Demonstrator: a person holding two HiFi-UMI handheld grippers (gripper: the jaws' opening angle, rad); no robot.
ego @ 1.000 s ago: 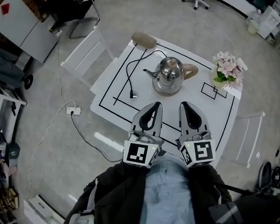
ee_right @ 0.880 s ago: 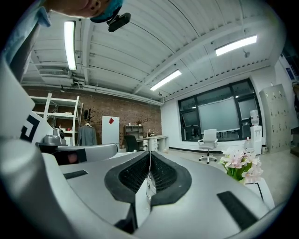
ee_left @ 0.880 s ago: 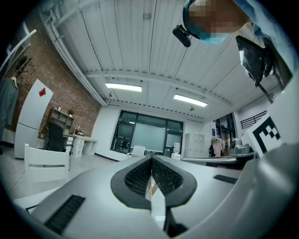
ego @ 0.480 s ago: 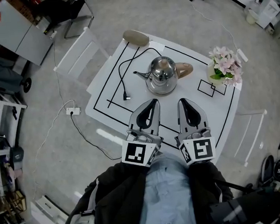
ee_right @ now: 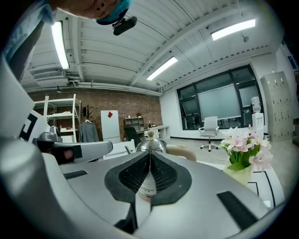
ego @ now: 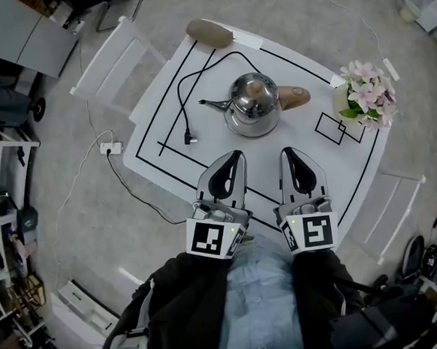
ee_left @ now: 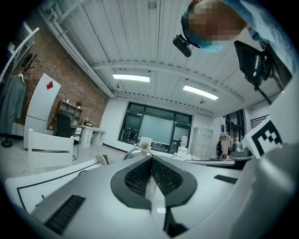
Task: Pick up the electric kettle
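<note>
Shiny steel electric kettle [ego: 254, 115] with tan handle sits upright.

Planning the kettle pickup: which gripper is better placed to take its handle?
Right, probably: the kettle has its tan handle nearer the right gripper, its spout nearer the left gripper.

We see 1 electric kettle [ego: 255, 107], polished steel with a tan knob and tan handle, standing upright at upper centre of the head view, lid on, spout pointing left, handle pointing right.
</note>
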